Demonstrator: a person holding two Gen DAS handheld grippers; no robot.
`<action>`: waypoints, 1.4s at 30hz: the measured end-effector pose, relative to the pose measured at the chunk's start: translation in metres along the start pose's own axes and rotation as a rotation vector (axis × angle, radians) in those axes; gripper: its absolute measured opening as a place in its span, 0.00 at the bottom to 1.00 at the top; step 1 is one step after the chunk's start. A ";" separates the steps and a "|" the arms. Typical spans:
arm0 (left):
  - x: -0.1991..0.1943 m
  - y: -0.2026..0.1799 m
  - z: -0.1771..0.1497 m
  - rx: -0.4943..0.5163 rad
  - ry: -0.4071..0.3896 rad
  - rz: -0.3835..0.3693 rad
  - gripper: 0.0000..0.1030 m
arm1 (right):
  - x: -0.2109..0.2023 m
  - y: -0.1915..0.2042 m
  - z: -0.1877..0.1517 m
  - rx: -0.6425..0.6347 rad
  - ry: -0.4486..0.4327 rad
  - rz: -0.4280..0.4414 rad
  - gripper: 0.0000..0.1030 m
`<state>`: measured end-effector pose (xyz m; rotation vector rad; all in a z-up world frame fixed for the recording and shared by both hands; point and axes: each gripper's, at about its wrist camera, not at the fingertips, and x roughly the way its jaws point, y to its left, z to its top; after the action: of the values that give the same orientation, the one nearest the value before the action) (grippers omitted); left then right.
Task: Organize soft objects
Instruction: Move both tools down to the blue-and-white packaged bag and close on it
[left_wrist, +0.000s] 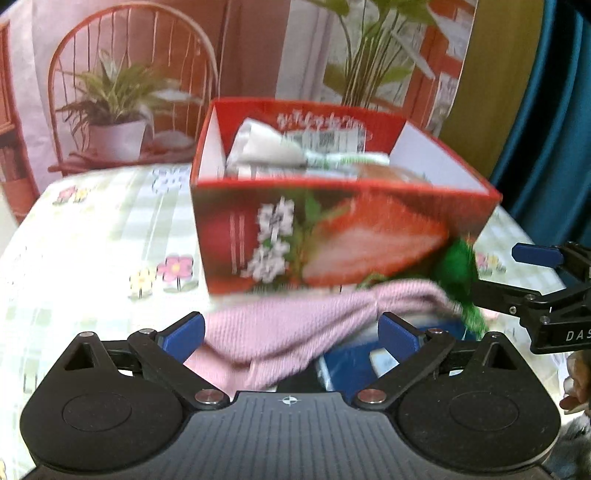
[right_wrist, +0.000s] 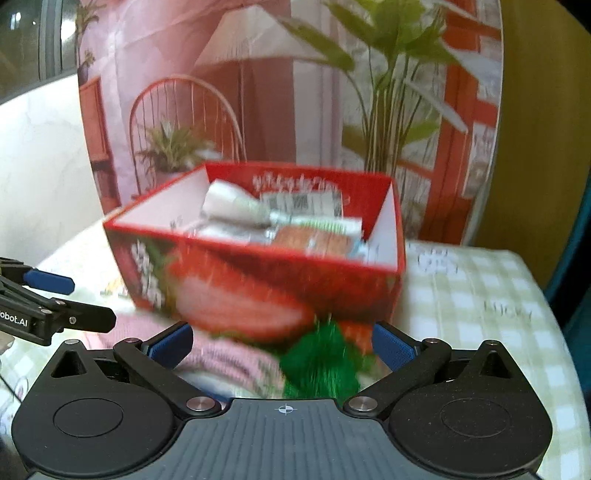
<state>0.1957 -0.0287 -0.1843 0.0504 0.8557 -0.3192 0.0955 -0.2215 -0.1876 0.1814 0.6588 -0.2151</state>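
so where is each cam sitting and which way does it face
Left wrist: sits on the left gripper, looks forward over a pink cloth at the red box; its own open fingers show, with the right gripper at the right edge.
Right wrist: sits on the right gripper, faces the same box over a green fluffy thing; left gripper at the left edge.
Shared: box, cloth, checked tablecloth.

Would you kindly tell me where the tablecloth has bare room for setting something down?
Bare tablecloth lies left of the red box, and more to its right. In front of the box it is crowded: pink cloth, green fluffy thing, both grippers.
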 end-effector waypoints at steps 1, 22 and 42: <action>0.000 0.000 -0.004 -0.006 0.011 -0.003 0.98 | 0.000 0.002 -0.005 0.003 0.013 0.000 1.00; -0.010 0.001 -0.042 -0.078 0.045 -0.065 0.88 | -0.002 0.014 -0.050 0.046 0.136 0.058 1.00; -0.029 -0.011 -0.062 -0.081 0.046 -0.112 0.84 | -0.015 0.027 -0.076 0.006 0.191 0.044 0.99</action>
<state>0.1295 -0.0210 -0.2025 -0.0661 0.9186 -0.3896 0.0465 -0.1760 -0.2349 0.2236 0.8430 -0.1580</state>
